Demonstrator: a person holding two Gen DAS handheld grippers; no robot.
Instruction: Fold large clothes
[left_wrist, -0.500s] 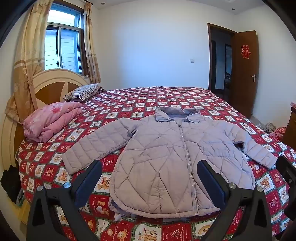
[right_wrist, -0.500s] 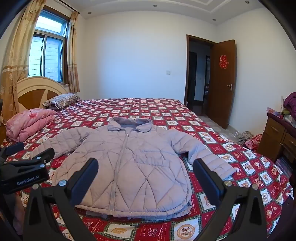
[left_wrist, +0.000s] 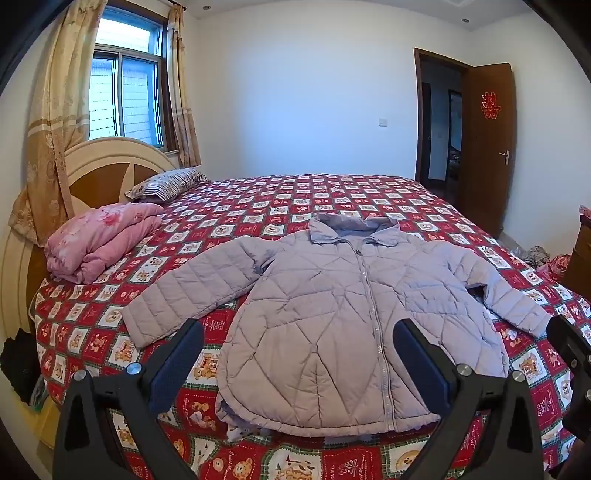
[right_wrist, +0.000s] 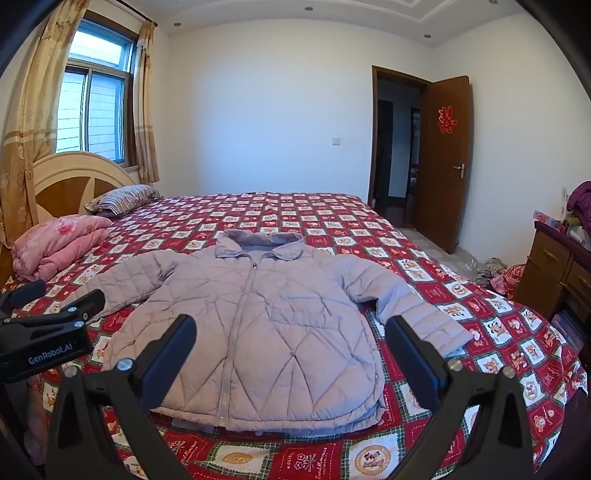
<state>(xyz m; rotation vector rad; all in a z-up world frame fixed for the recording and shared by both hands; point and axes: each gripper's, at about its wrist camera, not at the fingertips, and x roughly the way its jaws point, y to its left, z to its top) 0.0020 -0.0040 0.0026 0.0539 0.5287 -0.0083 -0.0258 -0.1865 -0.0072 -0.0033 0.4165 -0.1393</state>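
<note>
A lilac quilted jacket (left_wrist: 332, 314) lies flat, front up and zipped, on the bed (left_wrist: 258, 206), with both sleeves spread out; it also shows in the right wrist view (right_wrist: 266, 325). My left gripper (left_wrist: 295, 354) is open and empty, held above the jacket's hem near the bed's front edge. My right gripper (right_wrist: 288, 350) is open and empty, also above the hem, a little to the right. The left gripper shows at the left edge of the right wrist view (right_wrist: 51, 314).
The bed has a red patterned cover. A folded pink quilt (left_wrist: 99, 240) and a striped pillow (left_wrist: 166, 182) lie by the headboard at left. A wooden dresser (right_wrist: 554, 273) stands at right, clutter (right_wrist: 495, 273) lies on the floor, and the door (right_wrist: 443, 162) is open.
</note>
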